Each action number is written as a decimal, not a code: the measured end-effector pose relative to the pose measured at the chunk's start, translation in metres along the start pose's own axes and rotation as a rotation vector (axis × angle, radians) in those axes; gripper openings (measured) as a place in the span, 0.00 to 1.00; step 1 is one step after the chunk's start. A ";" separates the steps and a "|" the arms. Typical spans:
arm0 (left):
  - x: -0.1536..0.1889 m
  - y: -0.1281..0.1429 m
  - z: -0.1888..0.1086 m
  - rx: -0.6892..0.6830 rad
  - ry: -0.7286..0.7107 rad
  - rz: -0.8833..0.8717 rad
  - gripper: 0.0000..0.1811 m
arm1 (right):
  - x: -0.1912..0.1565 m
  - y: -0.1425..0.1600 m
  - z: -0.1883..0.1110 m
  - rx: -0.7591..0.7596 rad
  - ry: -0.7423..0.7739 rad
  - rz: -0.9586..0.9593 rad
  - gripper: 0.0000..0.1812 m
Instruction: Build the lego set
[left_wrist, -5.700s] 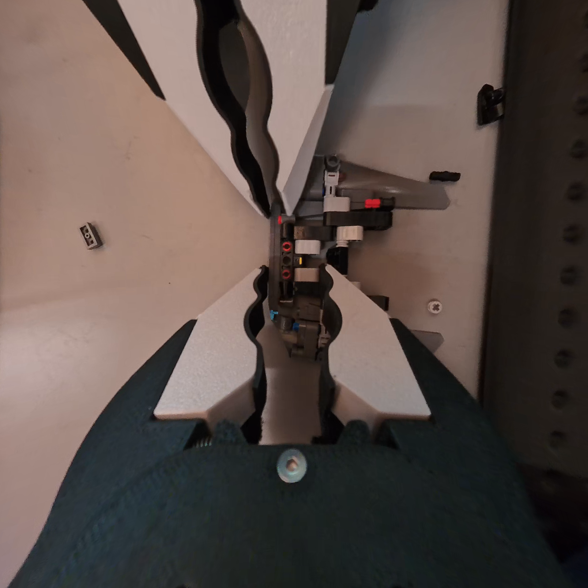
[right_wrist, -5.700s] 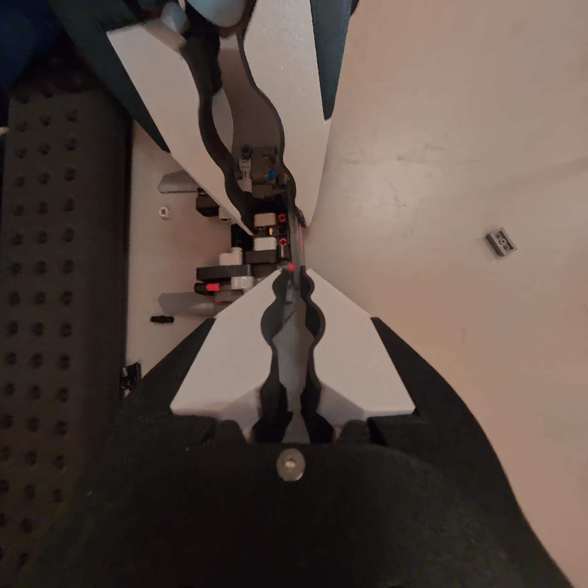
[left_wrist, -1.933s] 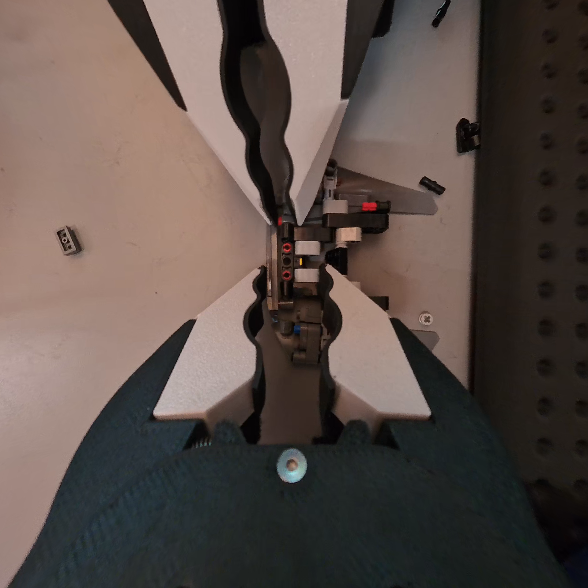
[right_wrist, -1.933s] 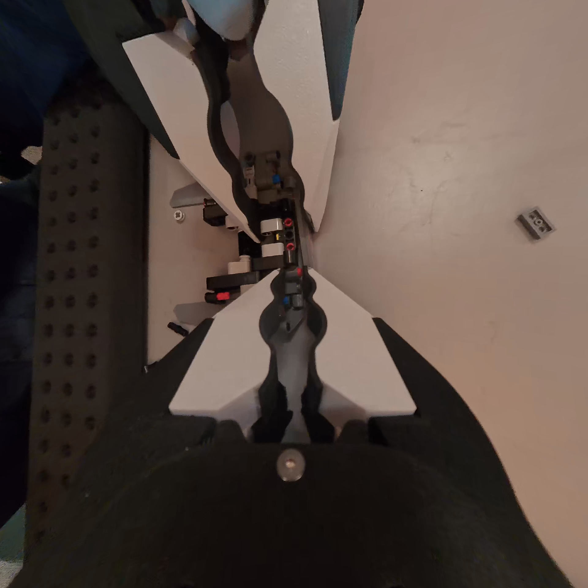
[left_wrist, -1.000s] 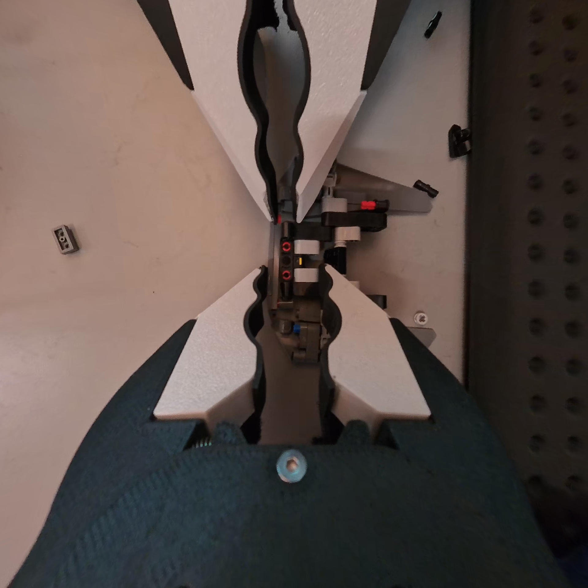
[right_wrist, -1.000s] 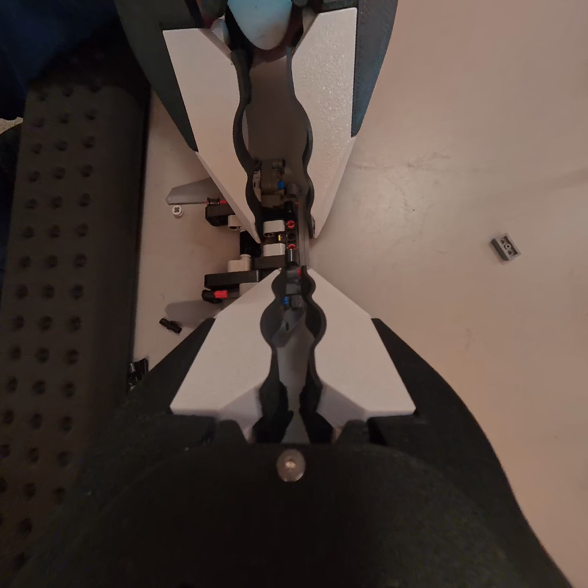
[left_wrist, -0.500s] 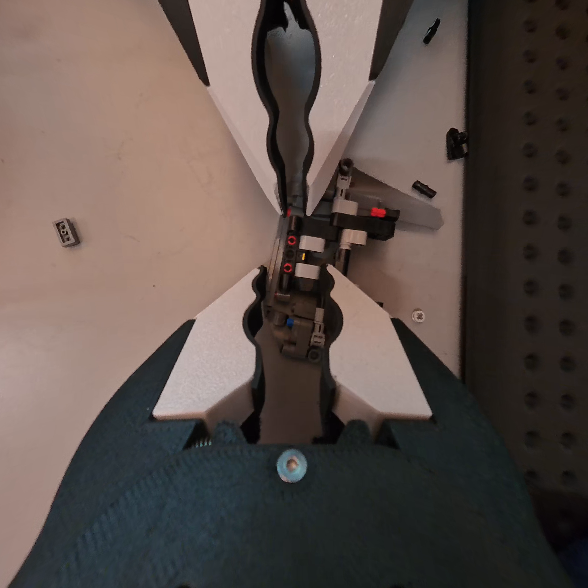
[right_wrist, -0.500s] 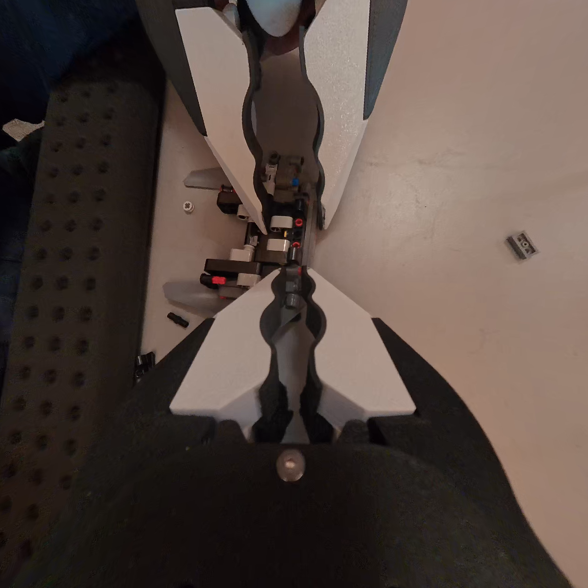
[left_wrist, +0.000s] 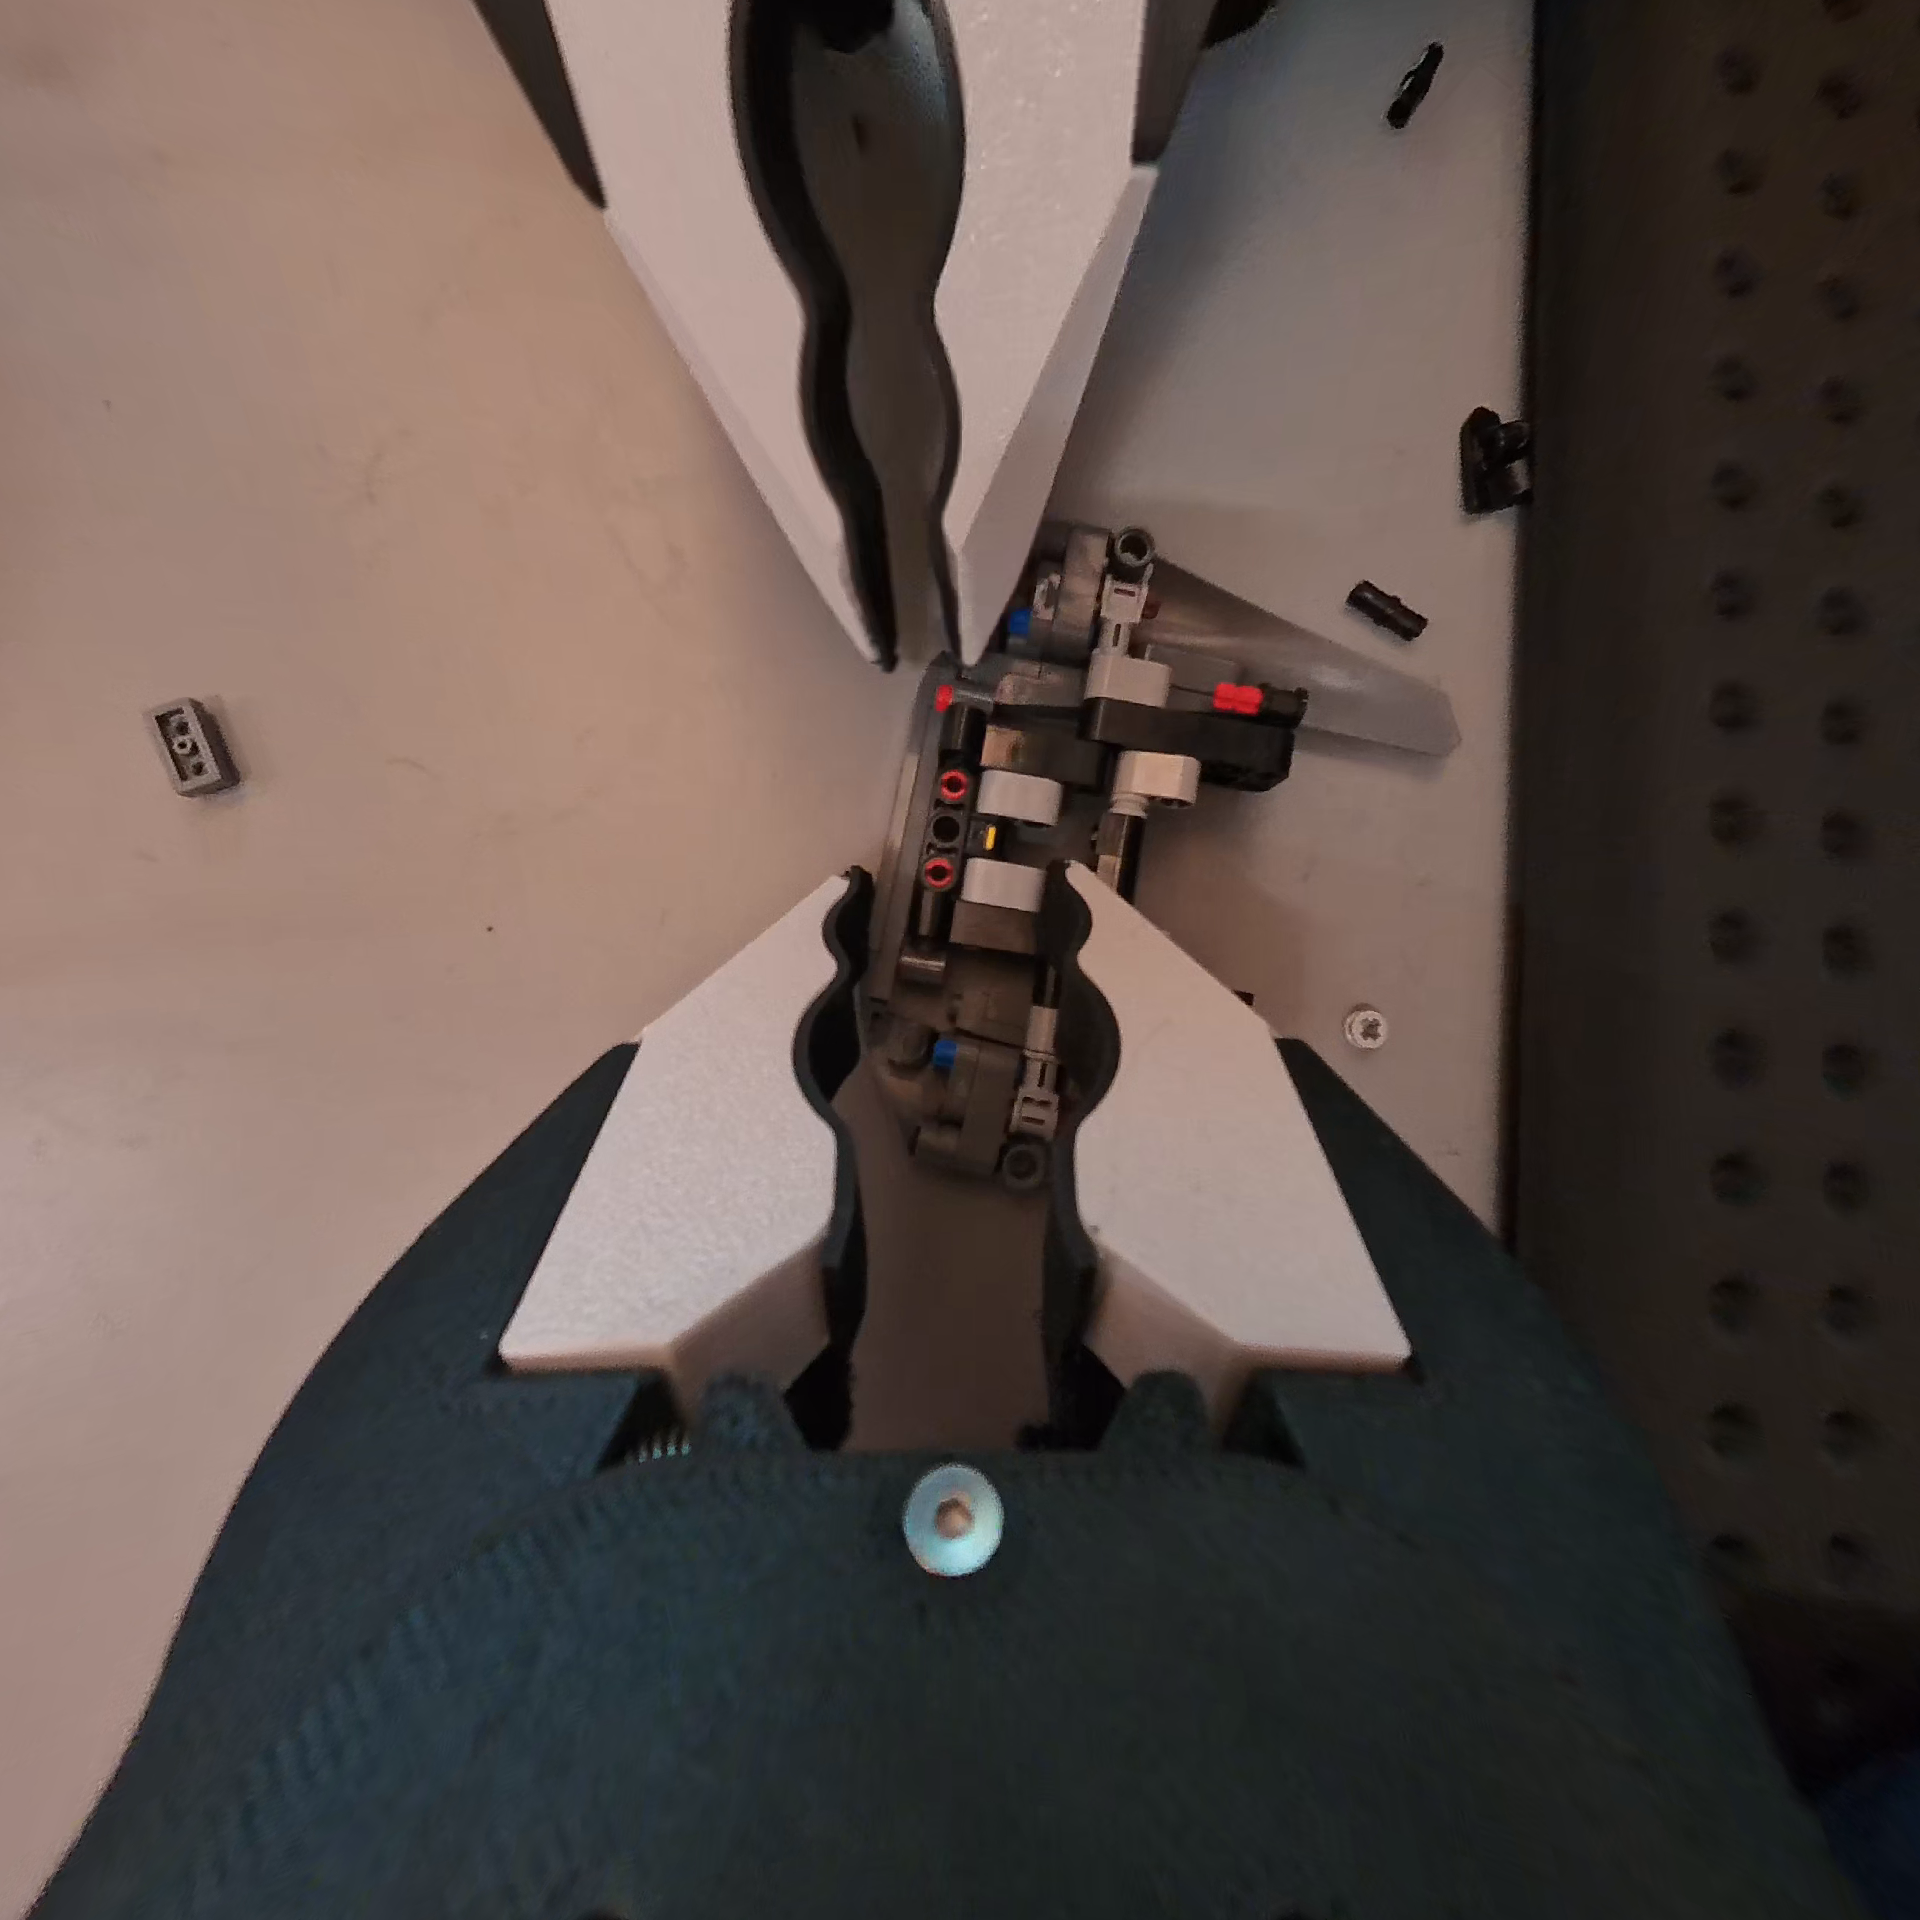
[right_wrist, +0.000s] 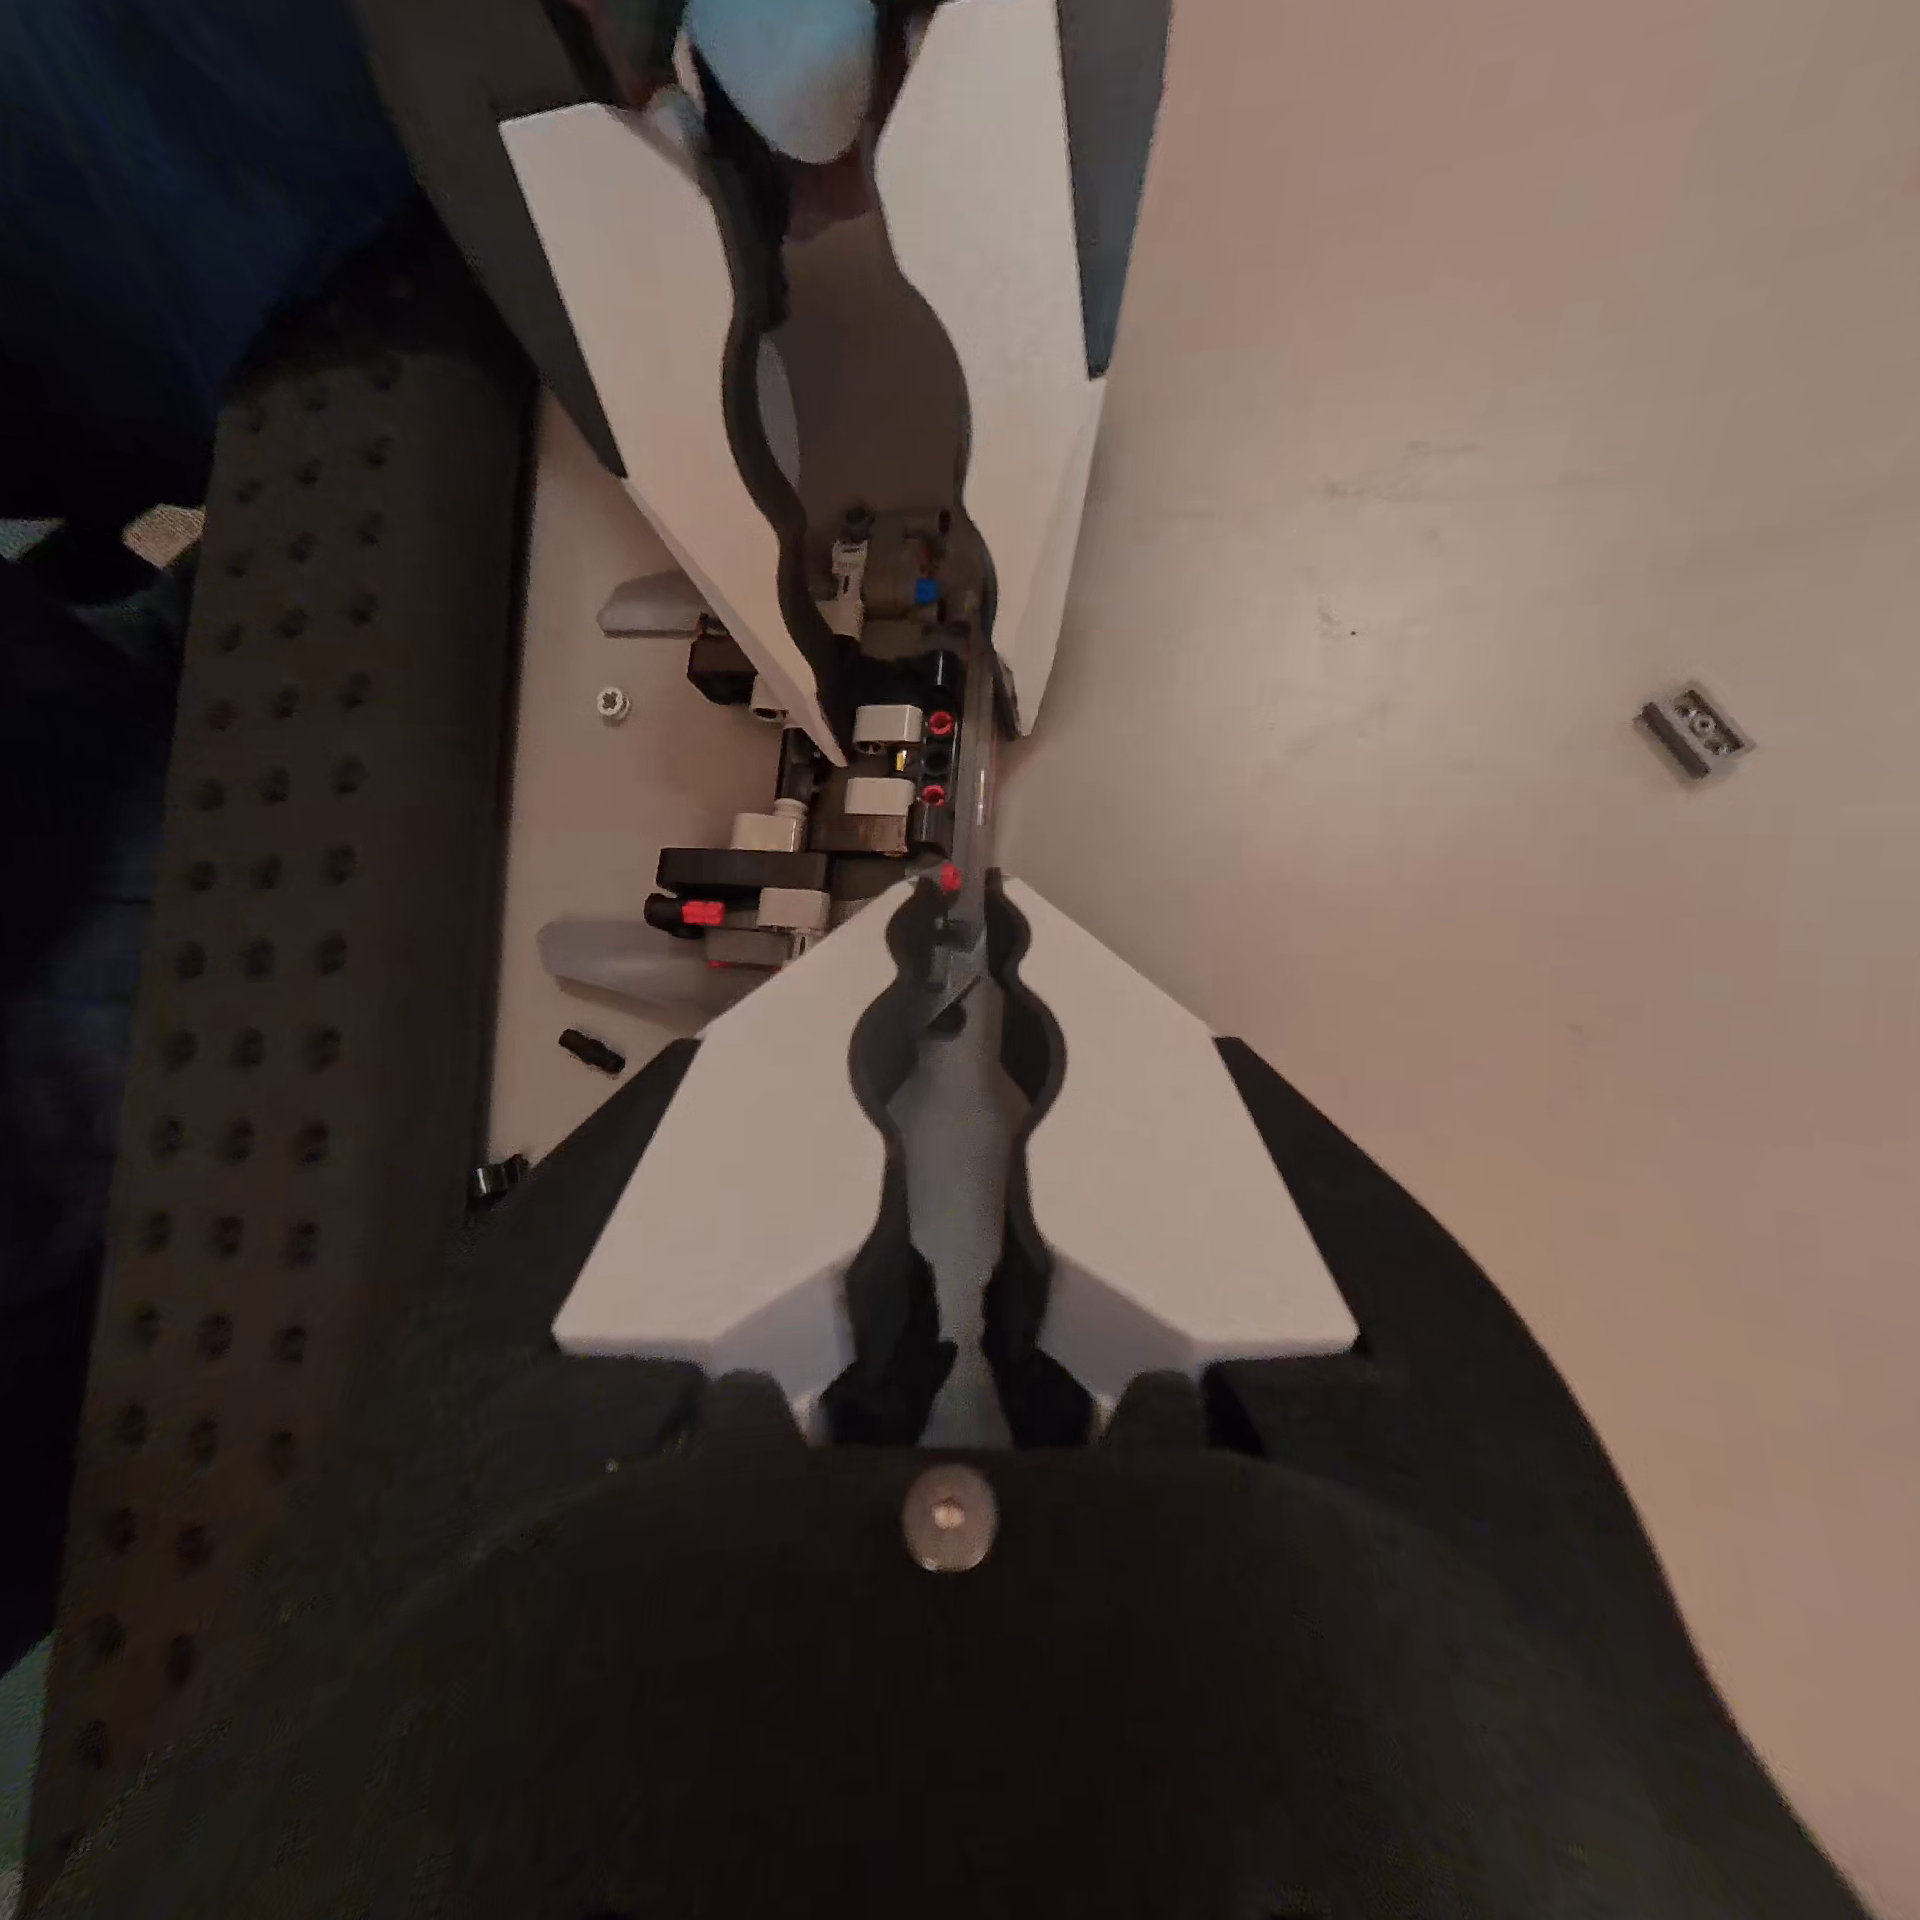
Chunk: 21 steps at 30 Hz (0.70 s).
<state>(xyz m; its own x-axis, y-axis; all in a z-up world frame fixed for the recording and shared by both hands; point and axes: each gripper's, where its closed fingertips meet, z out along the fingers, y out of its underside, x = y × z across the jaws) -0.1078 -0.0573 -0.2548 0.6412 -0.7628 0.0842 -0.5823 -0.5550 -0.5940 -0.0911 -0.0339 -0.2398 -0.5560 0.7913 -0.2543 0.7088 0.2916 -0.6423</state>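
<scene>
The left gripper (left_wrist: 954, 883), white-fingered on a dark teal body, is closed on the near end of the partly built lego model of dark grey, black and light grey parts with red and blue pins (left_wrist: 1023, 831). The model sits between its fingers (left_wrist: 727, 1122), above the pale bench (left_wrist: 416, 468) close to the bench's edge, which borders a dark perforated mat (left_wrist: 1766, 831).

The right gripper (right_wrist: 954, 881), white-fingered on a black body, meets it tip to tip, clamped on a thin grey curved piece with a red pin (right_wrist: 951, 940) at the model's opposite end.

A small grey two-stud plate (left_wrist: 194, 737) lies alone farther in on the bench. A short black pin (left_wrist: 1387, 610), a black clip piece (left_wrist: 1494, 462) and a small white round piece (left_wrist: 1366, 1029) lie along the strip beside the mat.
</scene>
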 end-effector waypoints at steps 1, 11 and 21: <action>0.000 0.000 0.000 -0.003 -0.005 0.006 0.18 | 0.001 0.002 0.002 -0.012 -0.001 0.011 0.06; 0.000 -0.003 0.002 -0.019 -0.034 0.041 0.17 | -0.002 0.011 0.008 -0.048 -0.047 0.036 0.08; 0.002 -0.002 -0.002 0.027 0.000 -0.008 0.19 | -0.005 0.011 0.009 -0.050 -0.057 0.028 0.06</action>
<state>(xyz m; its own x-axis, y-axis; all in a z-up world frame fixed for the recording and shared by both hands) -0.1065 -0.0585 -0.2521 0.6457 -0.7585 0.0885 -0.5635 -0.5515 -0.6151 -0.0846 -0.0397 -0.2523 -0.5584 0.7681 -0.3134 0.7446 0.2975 -0.5975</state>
